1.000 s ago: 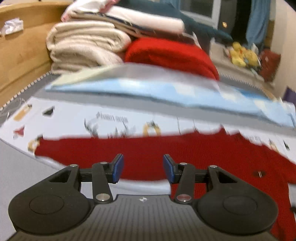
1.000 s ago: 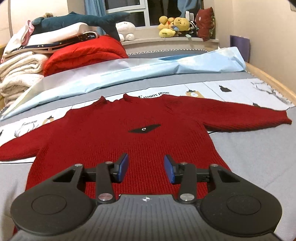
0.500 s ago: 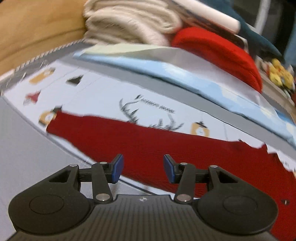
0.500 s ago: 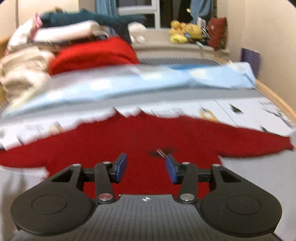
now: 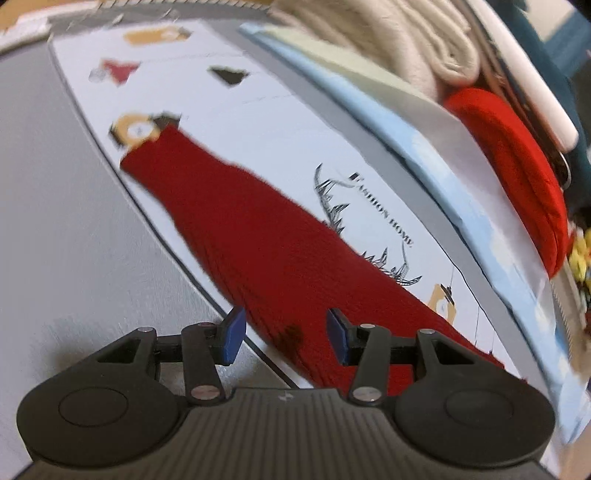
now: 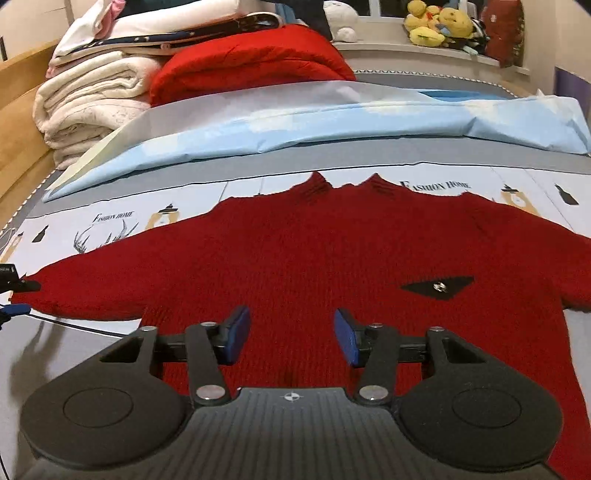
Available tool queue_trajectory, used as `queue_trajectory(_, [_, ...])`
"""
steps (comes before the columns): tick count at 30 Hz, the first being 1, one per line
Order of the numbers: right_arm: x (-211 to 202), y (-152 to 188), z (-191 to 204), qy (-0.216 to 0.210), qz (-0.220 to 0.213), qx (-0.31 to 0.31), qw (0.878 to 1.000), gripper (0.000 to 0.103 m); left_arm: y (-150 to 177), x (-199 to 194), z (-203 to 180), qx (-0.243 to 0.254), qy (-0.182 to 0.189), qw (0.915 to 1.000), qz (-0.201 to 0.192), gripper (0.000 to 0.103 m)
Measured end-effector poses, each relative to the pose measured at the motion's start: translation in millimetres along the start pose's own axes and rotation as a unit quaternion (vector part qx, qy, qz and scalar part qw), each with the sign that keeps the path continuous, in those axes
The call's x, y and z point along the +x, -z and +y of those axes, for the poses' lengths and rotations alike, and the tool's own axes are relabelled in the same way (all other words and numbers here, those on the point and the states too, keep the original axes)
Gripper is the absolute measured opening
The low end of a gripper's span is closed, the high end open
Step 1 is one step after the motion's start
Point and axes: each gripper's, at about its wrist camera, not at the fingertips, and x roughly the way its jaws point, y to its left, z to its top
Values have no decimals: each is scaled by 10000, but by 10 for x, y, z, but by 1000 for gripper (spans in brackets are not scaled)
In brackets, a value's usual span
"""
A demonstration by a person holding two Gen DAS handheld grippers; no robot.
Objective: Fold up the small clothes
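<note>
A small dark red knitted sweater (image 6: 332,258) lies flat and face up on the bed, sleeves spread, with a black patch (image 6: 437,286) on its chest. My right gripper (image 6: 291,338) is open and empty, low over the lower body of the sweater. In the left wrist view the sweater's left sleeve (image 5: 258,240) runs diagonally from its cuff at upper left toward the lower right. My left gripper (image 5: 282,338) is open and empty over the sleeve's lower edge. The left gripper's tips (image 6: 14,295) also show at the sleeve cuff in the right wrist view.
The sweater lies on a printed white and grey bed sheet (image 6: 110,221). A light blue sheet (image 6: 332,122) lies folded behind it. Stacked cream blankets (image 6: 88,103), a red quilt (image 6: 251,62) and plush toys (image 6: 436,22) stand at the back. A wooden bed frame (image 6: 18,122) runs along the left.
My left gripper has swung left and tilted, so the sleeve now runs diagonally. My right gripper has shifted left; the chest patch now sits to its right. Both stay open.
</note>
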Motion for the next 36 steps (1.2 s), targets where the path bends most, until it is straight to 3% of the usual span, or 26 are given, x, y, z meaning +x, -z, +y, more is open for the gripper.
queue_trajectory(2, [35, -24, -6, -130, 76, -137, 9998, 39, 22, 106, 5, -93, -44, 9999, 133, 53])
queue_trajectory(4, [53, -56, -33, -155, 35, -173, 9997, 39, 52, 196, 3, -136, -131, 9996, 200, 52])
queue_trajectory(6, [89, -76, -71, -108, 99, -163, 9998, 39, 85, 250, -5, -181, -174, 9995, 189, 38])
queue_trajectory(7, [111, -82, -98, -113, 166, -123, 9997, 39, 98, 263, -15, -187, -256, 9994, 139, 21])
queue_trajectory(8, [133, -89, -129, -142, 230, -54, 9996, 39, 108, 257, -32, -177, -372, 9991, 51, 14])
queue_trajectory(10, [172, -93, -175, -145, 320, 48, 9994, 39, 132, 217, -128, -66, -495, 9986, -179, 9])
queue_trajectory(13, [188, -102, -233, -94, 349, 80, 9993, 39, 182, -7, -508, 720, -656, 9916, -850, 7])
queue_trajectory(15, [184, -102, -280, -63, 364, 120, 9992, 39, 275, -242, -886, 1427, -498, 9784, -1409, 7])
queue_trajectory(16, [184, -109, -311, -29, 368, 152, 9992, 39, 360, -373, -1086, 1713, -222, 9718, -1605, 6])
queue_trajectory(18, [186, -118, -371, 45, 358, 211, 9991, 39, 592, -596, -1454, 2181, 598, 9587, -1726, 4])
queue_trajectory(20, [189, -135, -437, 127, 345, 305, 9989, 39, 941, -768, -1810, 2766, 1329, 9354, -1757, 4])
queue_trajectory(21, [194, -144, -476, 180, 339, 365, 9986, 39, 1128, -825, -1969, 3066, 1720, 9215, -1648, 3])
queue_trajectory(22, [202, -150, -512, 234, 335, 417, 9983, 39, 1347, -869, -2134, 3392, 2250, 9035, -1343, 0])
queue_trajectory(23, [209, -154, -554, 306, 333, 482, 9978, 39, 1546, -885, -2273, 3689, 2706, 8844, -920, 4])
queue_trajectory(24, [219, -157, -595, 380, 336, 545, 9972, 39, 1720, -886, -2376, 3958, 2997, 8663, -552, 5])
queue_trajectory(25, [228, -152, -637, 461, 344, 611, 9965, 39, 1893, -901, -2442, 4215, 3125, 8503, -419, 5])
queue_trajectory(26, [241, -146, -691, 569, 368, 705, 9952, 39, 2012, -917, -2463, 4380, 3137, 8412, -465, 6])
queue_trajectory(27, [250, -140, -734, 645, 389, 783, 9941, 40, 2058, -910, -2465, 4444, 3123, 8383, -469, 7])
queue_trajectory(29, [267, -125, -832, 758, 443, 999, 9911, 40, 1956, -838, -2421, 4231, 3085, 8512, -361, 7])
queue_trajectory(32, [294, -120, -902, 717, 488, 1210, 9889, 40, 1645, -743, -2273, 3674, 2877, 8832, -474, 8])
queue_trajectory(36, [353, -132, -817, 551, 519, 1155, 9904, 40, 1217, -553, -2083, 2905, 2016, 9336, -572, 25])
